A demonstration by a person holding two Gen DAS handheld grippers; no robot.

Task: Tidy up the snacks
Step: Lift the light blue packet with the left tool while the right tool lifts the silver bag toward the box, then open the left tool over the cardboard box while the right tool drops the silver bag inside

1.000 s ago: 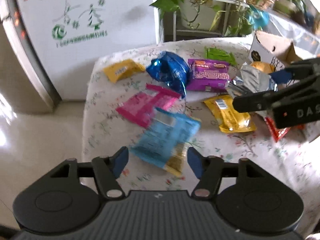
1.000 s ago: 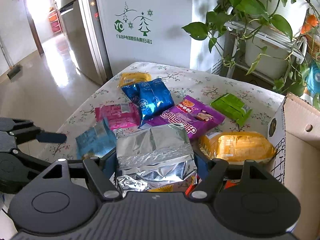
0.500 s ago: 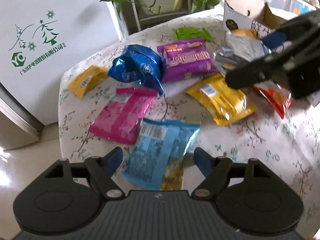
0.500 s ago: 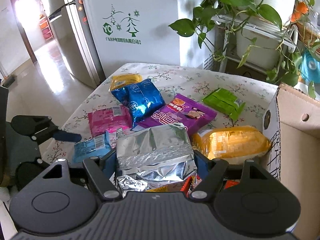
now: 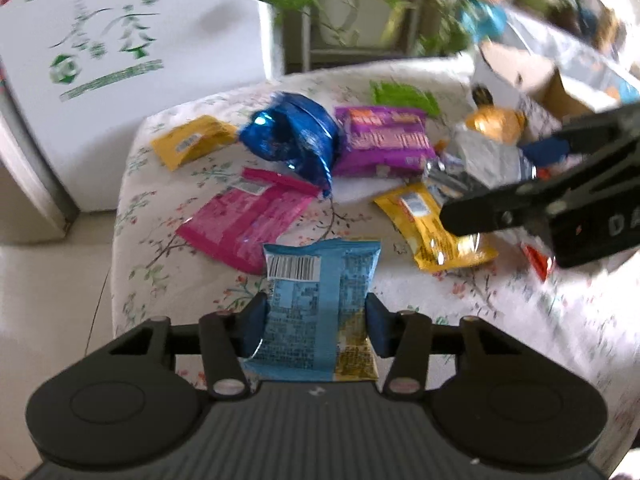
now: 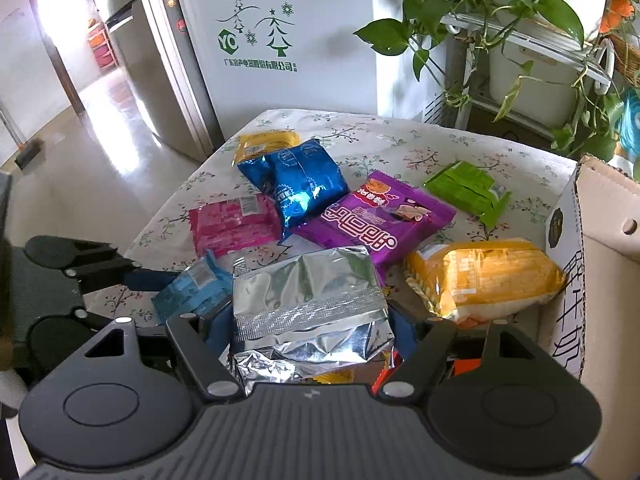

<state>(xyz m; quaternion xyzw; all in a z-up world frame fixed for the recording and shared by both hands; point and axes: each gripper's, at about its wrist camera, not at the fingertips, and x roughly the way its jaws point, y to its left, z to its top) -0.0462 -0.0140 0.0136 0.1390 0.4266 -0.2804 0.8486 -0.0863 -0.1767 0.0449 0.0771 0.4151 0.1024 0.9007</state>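
left gripper (image 5: 316, 320): fingers clamped on both sides of the light blue packet (image 5: 318, 308) at the bench (image 5: 460, 304) edge nearest the camera. right gripper (image 6: 310, 332): fingers closed on the silver bag (image 6: 308, 304), held just beside the cardboard box (image 6: 604, 240). relative to the box: orange bag (image 6: 484, 276) touching its wall, green packet (image 6: 468, 192) near, purple packet (image 6: 376, 220), blue foil bag (image 6: 296, 184) and pink packet (image 6: 236, 224) farther off.

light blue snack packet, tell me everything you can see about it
The light blue snack packet is a flat, glossy plastic pouch with a white barcode label near its top edge, dense small print and a yellow lower corner. It sits between the left tool's blue pads, which press its sides, above the floral tablecloth, near the pink packet.
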